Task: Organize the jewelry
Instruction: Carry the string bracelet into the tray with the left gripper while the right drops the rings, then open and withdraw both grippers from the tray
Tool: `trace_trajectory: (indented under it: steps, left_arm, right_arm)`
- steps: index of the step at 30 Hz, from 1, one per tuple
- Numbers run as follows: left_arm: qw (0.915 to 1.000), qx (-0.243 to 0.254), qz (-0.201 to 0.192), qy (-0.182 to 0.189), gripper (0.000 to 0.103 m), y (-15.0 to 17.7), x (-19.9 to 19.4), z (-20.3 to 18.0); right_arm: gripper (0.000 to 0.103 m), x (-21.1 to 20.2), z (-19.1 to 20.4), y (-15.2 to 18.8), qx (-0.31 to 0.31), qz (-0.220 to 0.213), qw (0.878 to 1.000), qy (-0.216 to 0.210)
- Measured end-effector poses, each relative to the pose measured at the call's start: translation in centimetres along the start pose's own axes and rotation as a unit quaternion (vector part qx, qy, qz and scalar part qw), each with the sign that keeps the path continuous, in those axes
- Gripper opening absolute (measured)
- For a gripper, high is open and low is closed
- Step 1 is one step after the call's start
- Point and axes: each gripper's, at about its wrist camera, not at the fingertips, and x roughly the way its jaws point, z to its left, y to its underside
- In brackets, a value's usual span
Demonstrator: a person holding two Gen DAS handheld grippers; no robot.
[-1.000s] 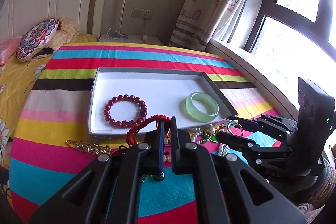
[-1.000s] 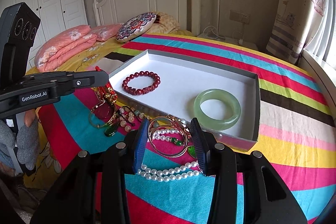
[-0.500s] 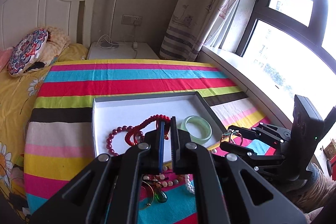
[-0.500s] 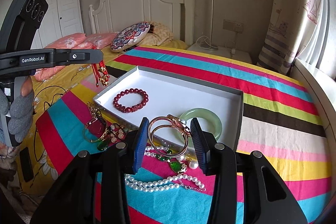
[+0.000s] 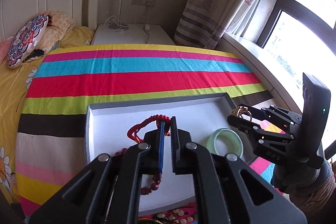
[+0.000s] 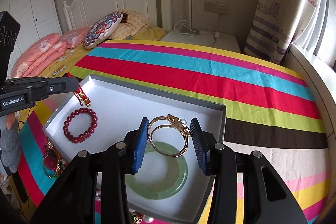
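- Jewelry lies partly in a white tray (image 5: 92,131) on a striped cloth (image 5: 136,81), seen from the left wrist camera.
- Left gripper (image 5: 166,129), at 6 o'clock, has its blue pads nearly together, pinching a red cord necklace (image 5: 147,125) that loops out toward 10 o'clock above the tray floor.
- At 4 o'clock in the tray rests a green jade bangle (image 5: 227,145); dark red beads (image 5: 150,187) show beneath the gripper.
- At 3 o'clock the right gripper (image 5: 239,117) holds gold bangles (image 5: 243,113) over the tray's corner.
- From the right wrist camera, the right gripper (image 6: 169,135) clamps the gold bangles (image 6: 168,135) between its spread blue pads, tilted, above the green jade bangle (image 6: 157,188) at 6 o'clock.
- At 9 o'clock a red bead bracelet (image 6: 80,127) lies flat in the white tray (image 6: 222,119).
- At 10 o'clock the left gripper (image 6: 71,83) dangles the red cord necklace (image 6: 83,98) over the tray's edge; whether its fingers meet cannot be told here.
- Loose pieces (image 6: 51,159) lie on the striped cloth (image 6: 210,77) at 8 o'clock.
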Motion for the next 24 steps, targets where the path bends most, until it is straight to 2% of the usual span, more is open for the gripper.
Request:
trace_trajectory:
  steps: [7, 9, 10, 11, 13, 16, 24]
  left_arm:
    - [0.9973, -0.004, 0.056, -0.047, 0.006, -1.0, 4.5, 3.0]
    - [0.9965, -0.005, 0.065, -0.052, 0.015, -1.3, 5.7, 3.4]
    - [0.9966, -0.006, 0.062, -0.055, 0.029, -1.4, 6.0, 3.5]
    - [0.9967, -0.008, 0.055, -0.059, 0.051, -1.6, 6.0, 3.6]
    - [0.9967, -0.013, 0.036, -0.071, 0.068, -1.9, 5.6, 3.8]
    - [0.9972, -0.02, 0.03, -0.065, 0.069, -1.8, 4.7, 4.1]
    - [0.9955, -0.016, 0.008, -0.093, 0.081, -1.4, 0.6, 6.0]
  right_arm:
    - [0.041, 4.9, -1.3, -0.5, -0.001, 0.06, 0.998, 0.031]
    - [0.041, 5.7, -1.4, -0.6, 0.002, 0.073, 0.997, 0.034]
    - [0.042, 5.9, -1.5, -0.6, 0.004, 0.076, 0.997, 0.035]
    - [0.042, 6.0, -1.7, -0.8, 0.005, 0.077, 0.996, 0.039]
    - [0.047, 5.9, -1.8, -0.9, 0.008, 0.075, 0.996, 0.04]
    - [0.052, 5.5, -1.8, -0.7, 0.005, 0.068, 0.997, 0.039]
    - [0.052, 2.0, -0.8, -0.8, 0.009, 0.021, 1.0, 0.01]
